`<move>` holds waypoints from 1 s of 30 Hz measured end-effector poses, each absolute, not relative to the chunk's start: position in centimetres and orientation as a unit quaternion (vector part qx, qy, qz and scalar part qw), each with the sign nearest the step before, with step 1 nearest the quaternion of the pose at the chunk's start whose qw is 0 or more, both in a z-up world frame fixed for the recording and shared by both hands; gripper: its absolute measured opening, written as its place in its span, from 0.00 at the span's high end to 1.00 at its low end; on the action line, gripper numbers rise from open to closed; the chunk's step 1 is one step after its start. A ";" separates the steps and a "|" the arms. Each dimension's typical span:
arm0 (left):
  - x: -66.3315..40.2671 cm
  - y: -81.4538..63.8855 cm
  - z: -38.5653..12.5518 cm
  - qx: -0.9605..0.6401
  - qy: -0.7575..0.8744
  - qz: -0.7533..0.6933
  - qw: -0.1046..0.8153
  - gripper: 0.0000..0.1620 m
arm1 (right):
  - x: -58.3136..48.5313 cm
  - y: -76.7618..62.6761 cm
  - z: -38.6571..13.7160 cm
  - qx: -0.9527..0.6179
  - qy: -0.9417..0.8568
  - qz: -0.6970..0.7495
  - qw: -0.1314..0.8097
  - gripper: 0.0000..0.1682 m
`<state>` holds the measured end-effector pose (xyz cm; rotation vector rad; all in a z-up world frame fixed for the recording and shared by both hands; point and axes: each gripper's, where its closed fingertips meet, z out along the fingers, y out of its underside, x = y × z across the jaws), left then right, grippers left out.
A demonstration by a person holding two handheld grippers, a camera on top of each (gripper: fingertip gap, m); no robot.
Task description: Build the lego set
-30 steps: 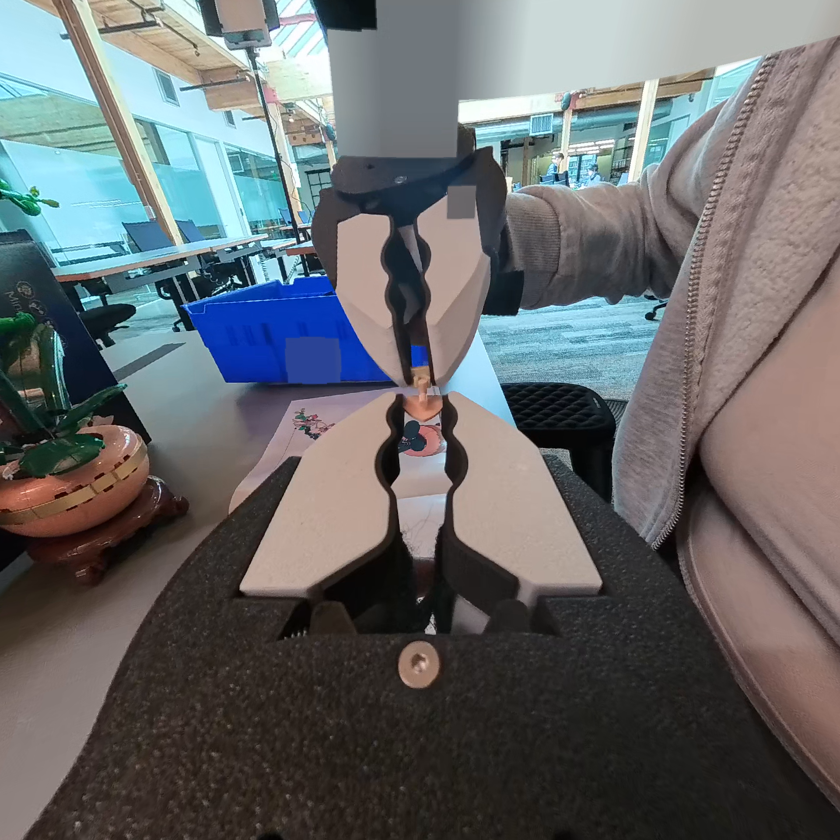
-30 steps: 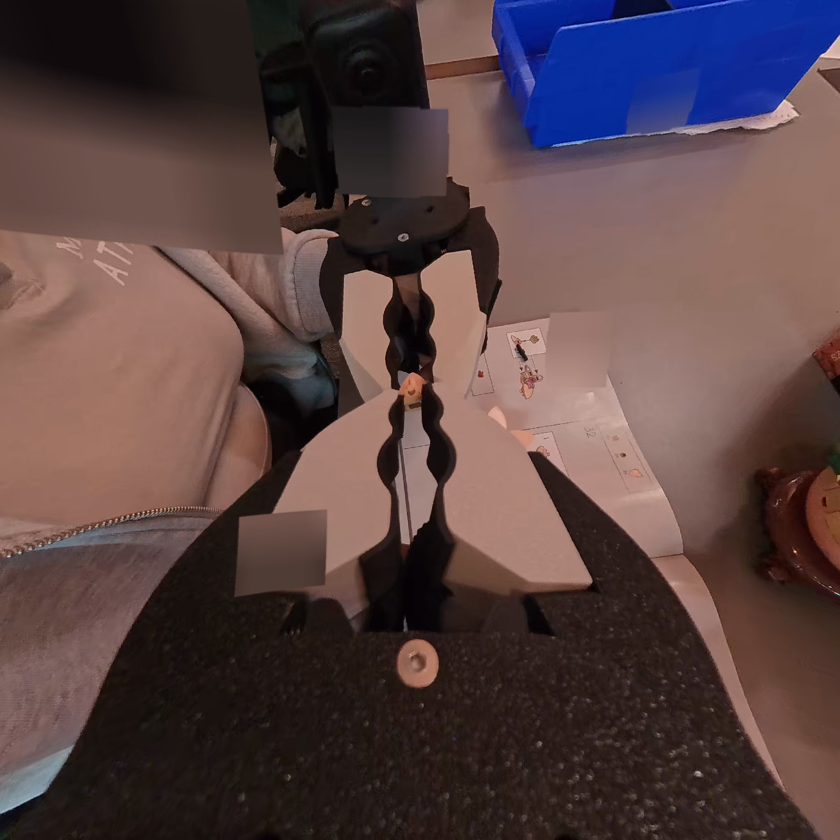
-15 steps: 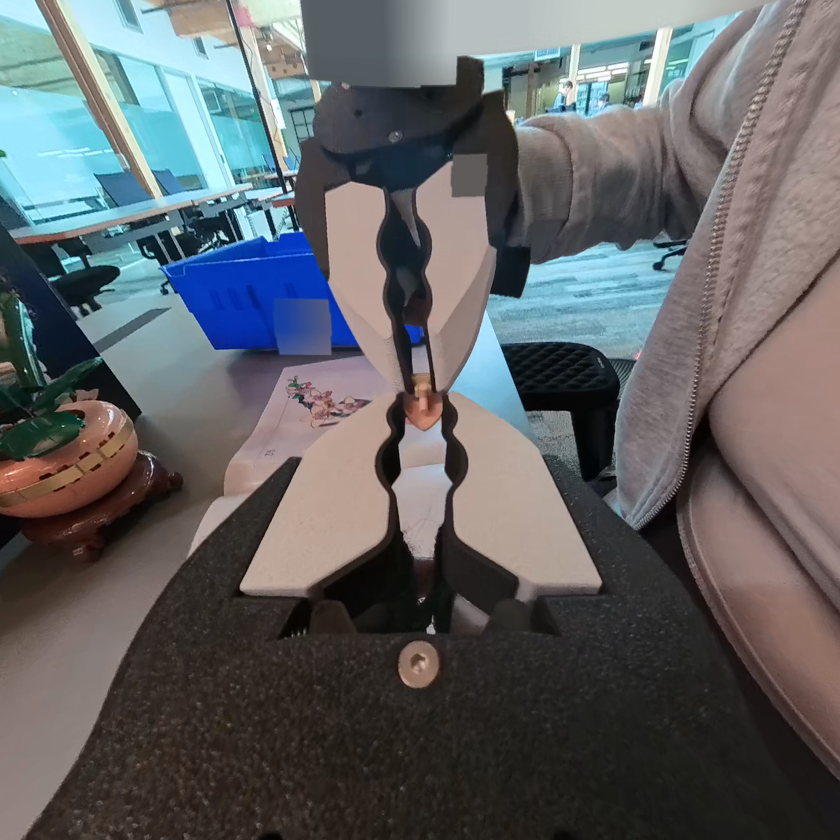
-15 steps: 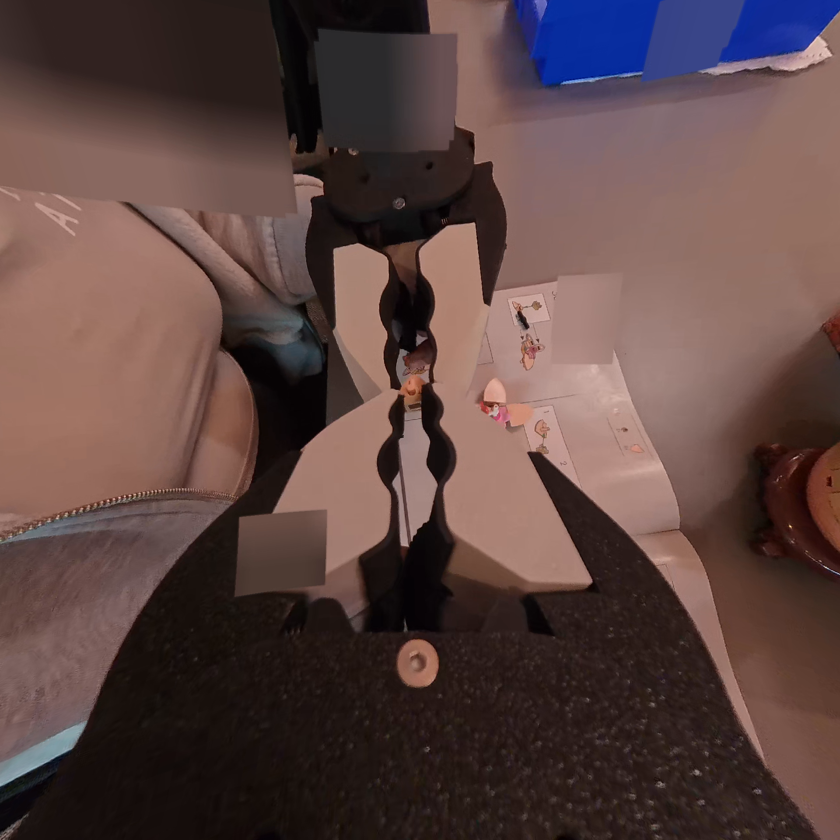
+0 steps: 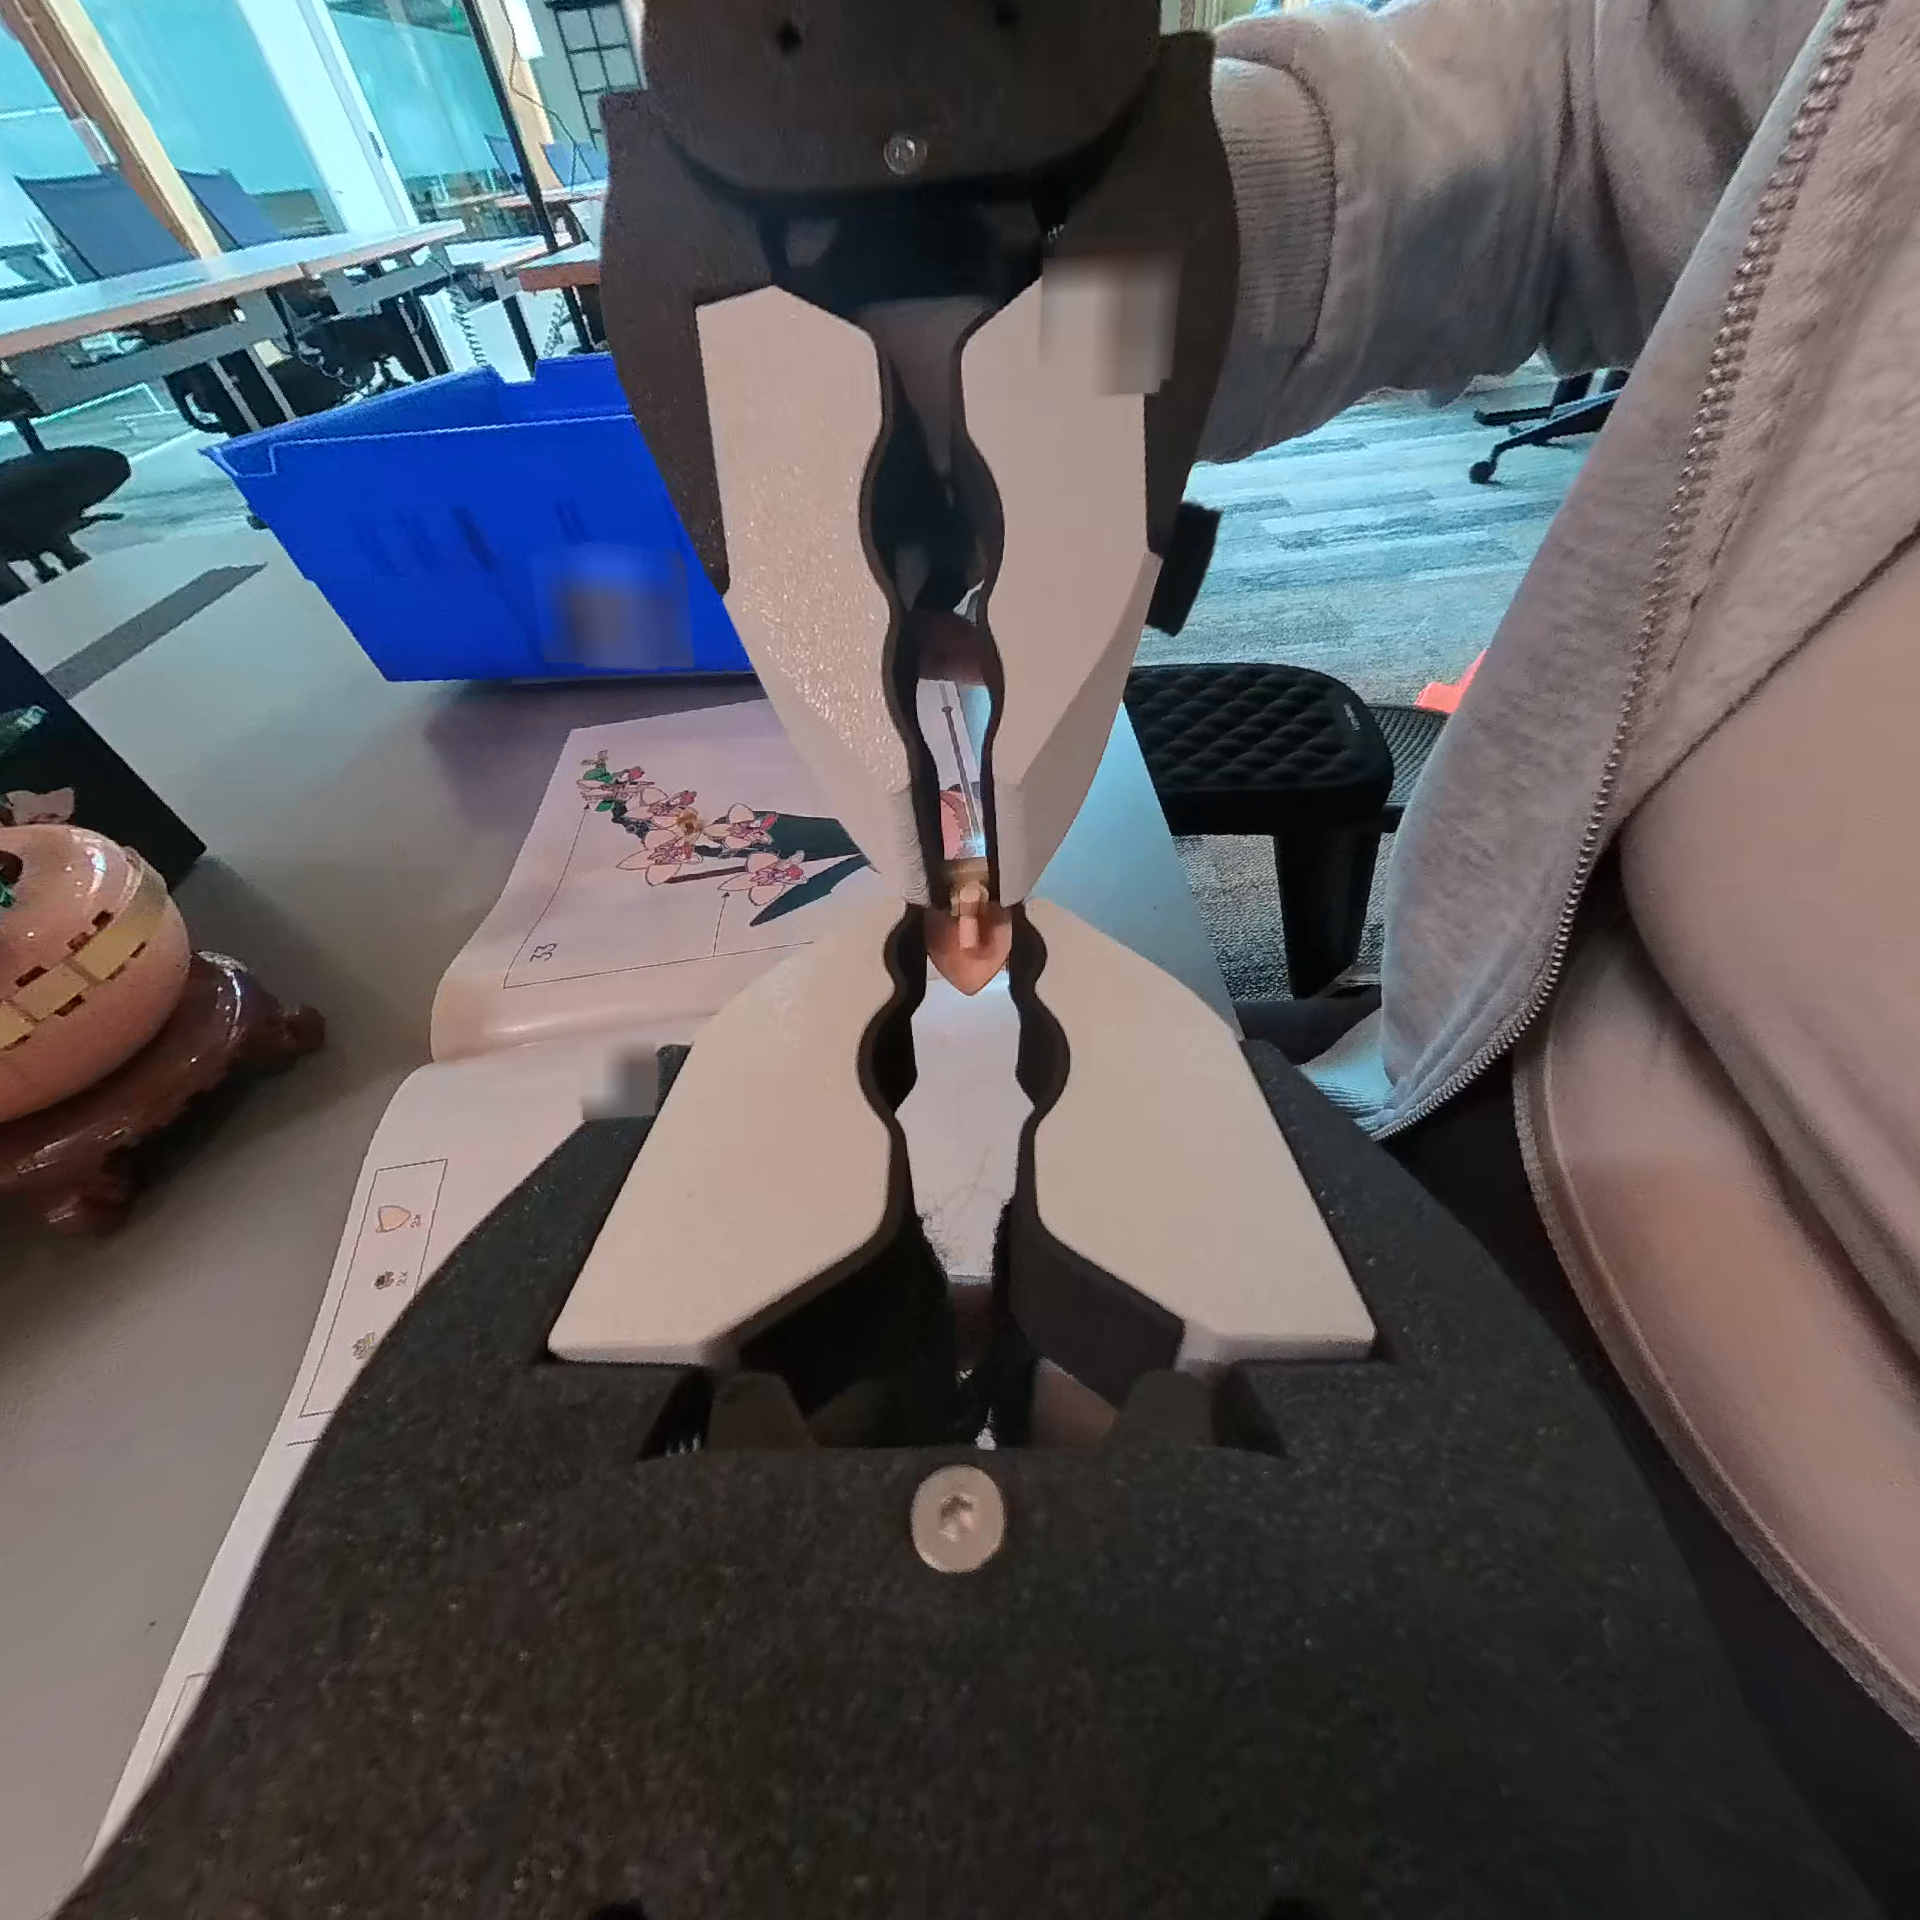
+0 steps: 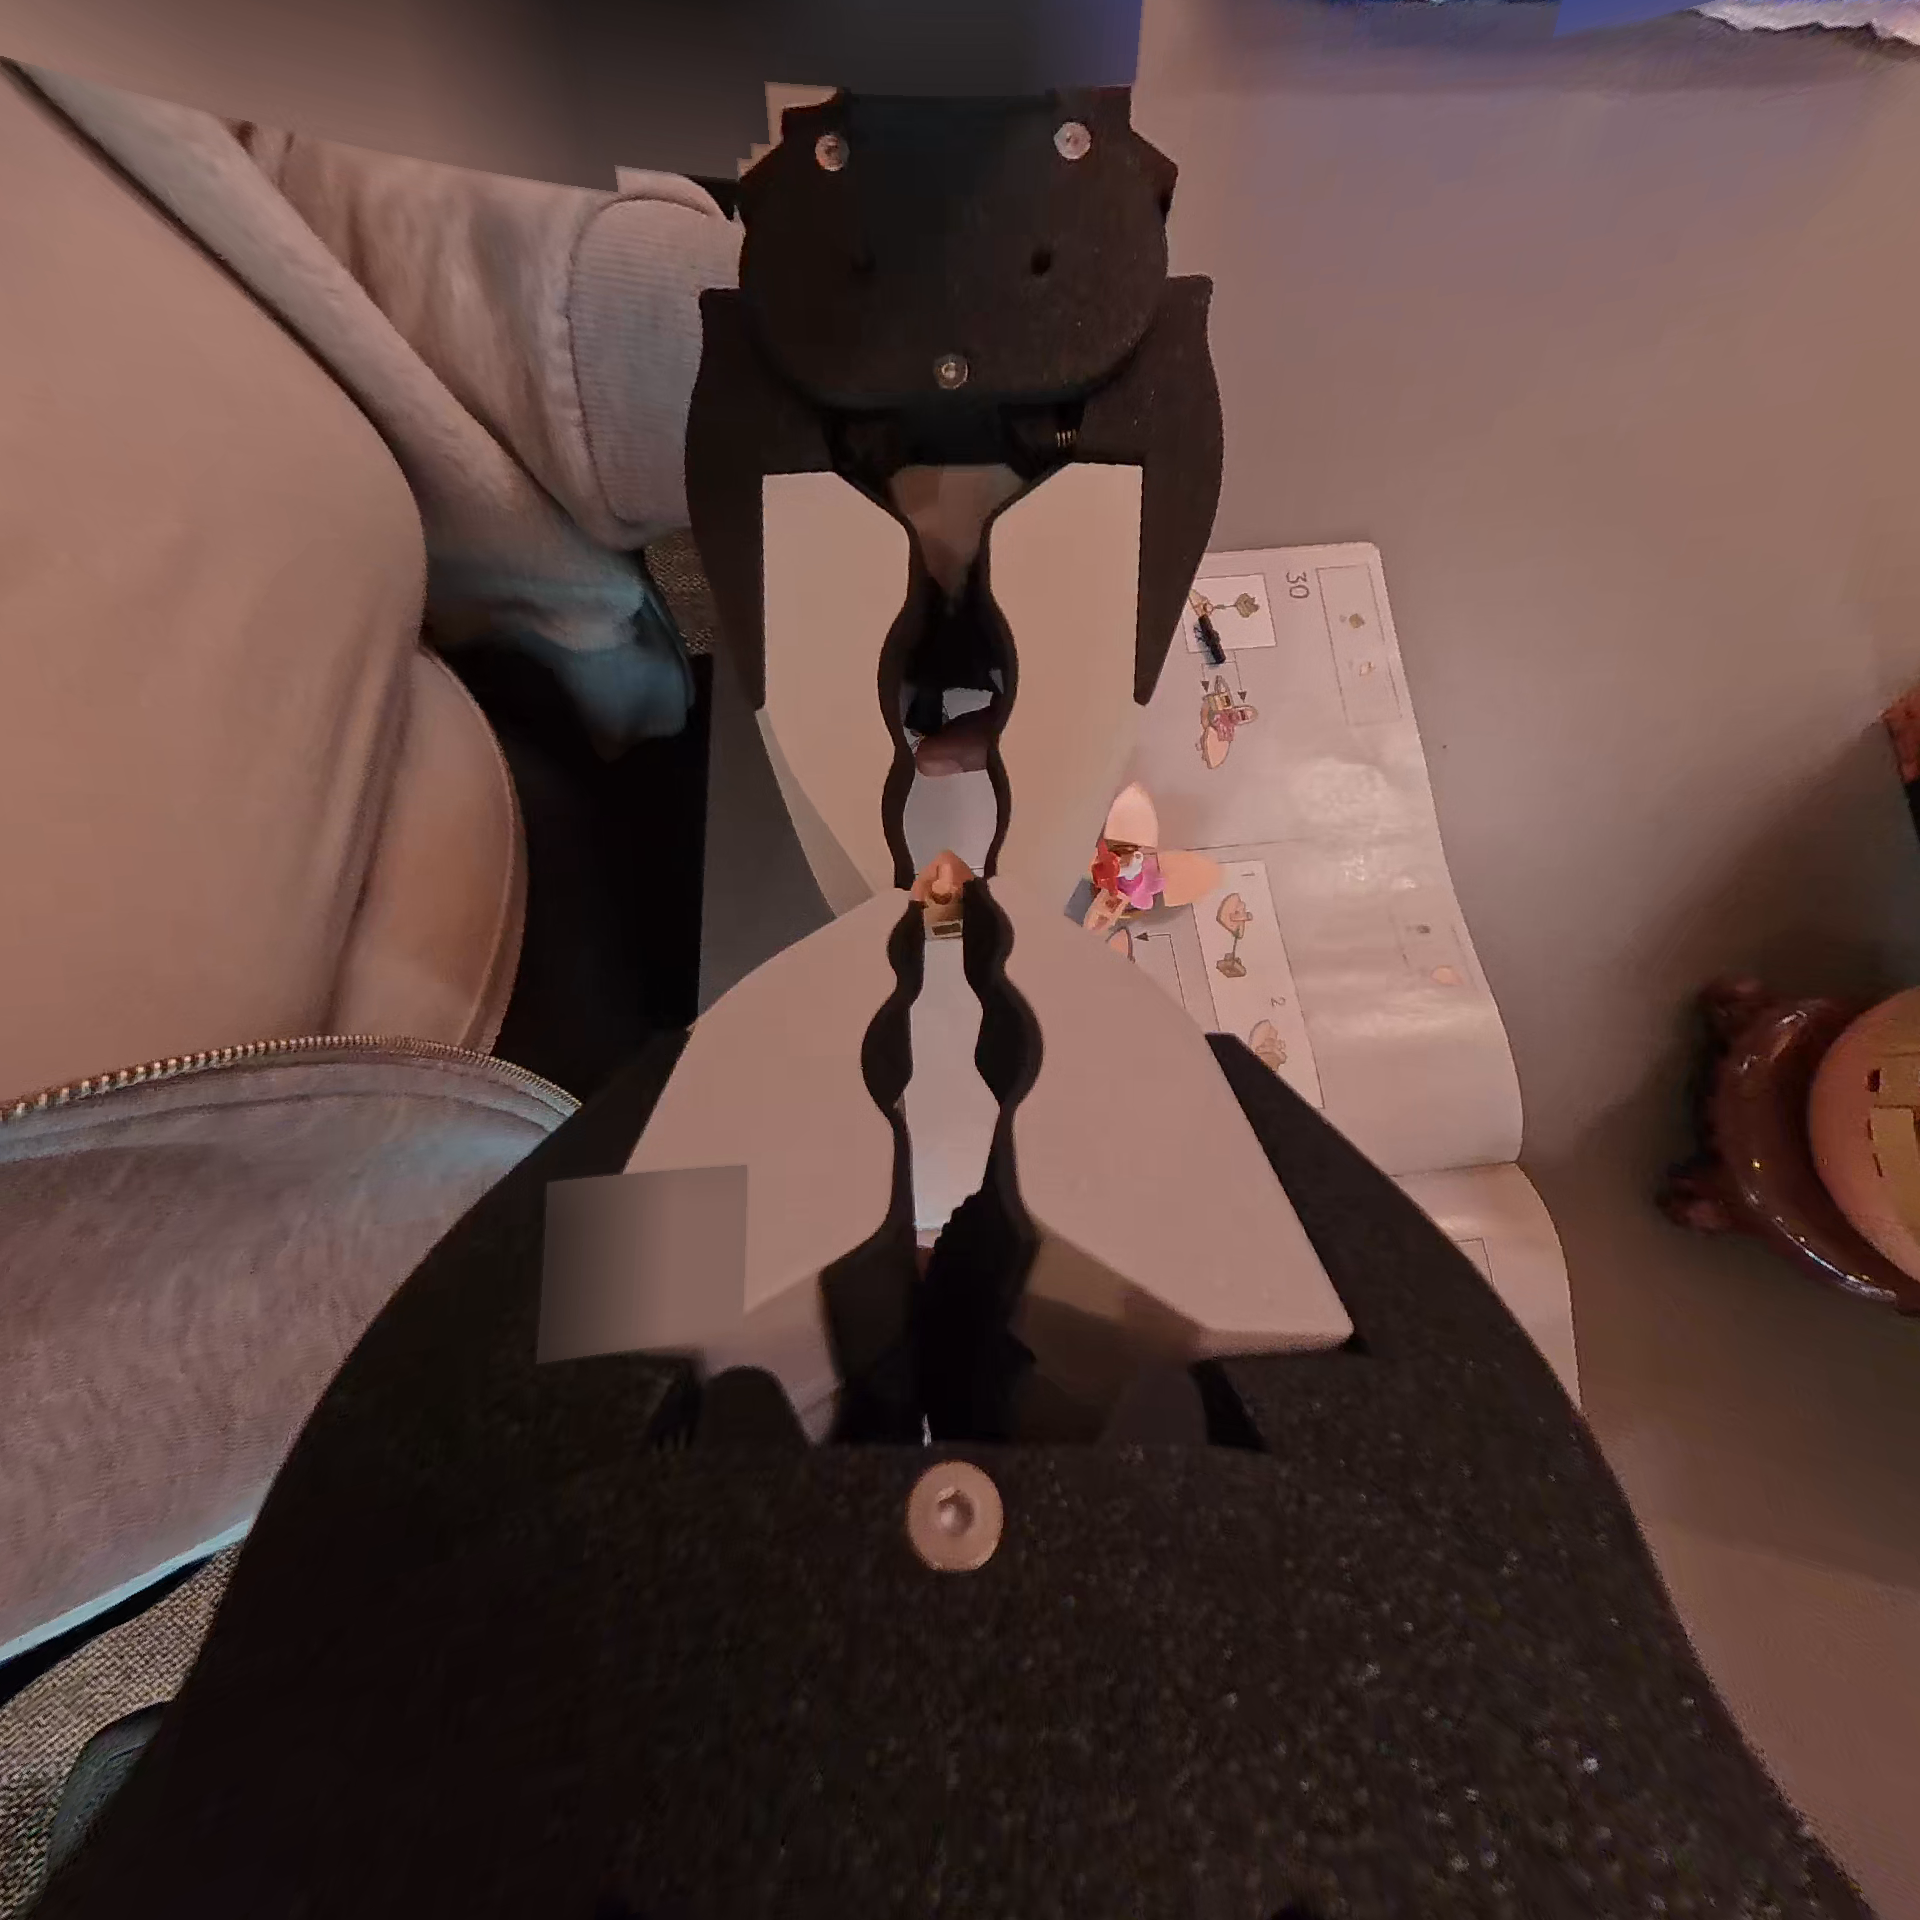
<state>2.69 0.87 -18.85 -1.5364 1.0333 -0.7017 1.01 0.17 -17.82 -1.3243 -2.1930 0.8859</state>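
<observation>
Table (image 5: 312, 790): grey, holds a blue bin (image 5: 468, 540) far back.
Booklet (image 5: 665, 894): open, lies under both tools.
Left gripper (image 5: 968, 956): fingers closed on a pink petal piece (image 5: 971, 951).
Right gripper (image 6: 943, 914): fingers closed on a tan piece (image 6: 943, 920) (touches the petal, tip to tip, above the booklet).
Flower (image 6: 1127, 873): small, lies on the page.

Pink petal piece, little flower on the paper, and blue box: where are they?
pink petal piece (image 5: 971, 954): left wrist view, its pointed body.
little flower (image 6: 1127, 873): right wrist view, its pink-red centre.
blue box (image 5: 457, 520): left wrist view, its front wall.
</observation>
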 end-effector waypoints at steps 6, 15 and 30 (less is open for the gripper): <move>2.6 1.3 -20.1 -0.678 0.442 -0.263 0.525 0.91 | 1.2 0.7 -19.0 -0.479 -0.810 0.255 0.222 0.96; 2.4 1.6 -20.9 -0.694 0.443 -0.246 0.511 0.91 | 1.1 0.9 -19.7 -0.454 -0.834 0.212 0.233 0.96; 1.6 1.5 -16.3 -0.617 0.350 -0.379 0.595 0.91 | 0.1 1.4 -15.2 -0.476 -0.756 0.352 0.278 0.89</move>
